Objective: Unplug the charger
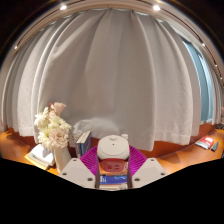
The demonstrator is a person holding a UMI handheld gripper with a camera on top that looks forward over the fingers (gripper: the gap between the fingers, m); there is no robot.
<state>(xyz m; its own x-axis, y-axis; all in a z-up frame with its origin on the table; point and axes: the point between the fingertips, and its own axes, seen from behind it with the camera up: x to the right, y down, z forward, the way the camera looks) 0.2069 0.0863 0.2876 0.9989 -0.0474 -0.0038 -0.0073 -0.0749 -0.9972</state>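
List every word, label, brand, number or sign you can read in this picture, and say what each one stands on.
No text can be read anywhere.
White charger, between the gripper fingers: no legible marking.
Blue item low between the fingers: print, if any, too small to read.
Flat red item on the table: too small and blurred.
Flowers and curtain: no lettering.

Pale curtains (120, 70) hang behind a wooden table (175, 155) under ceiling lights (155, 7).
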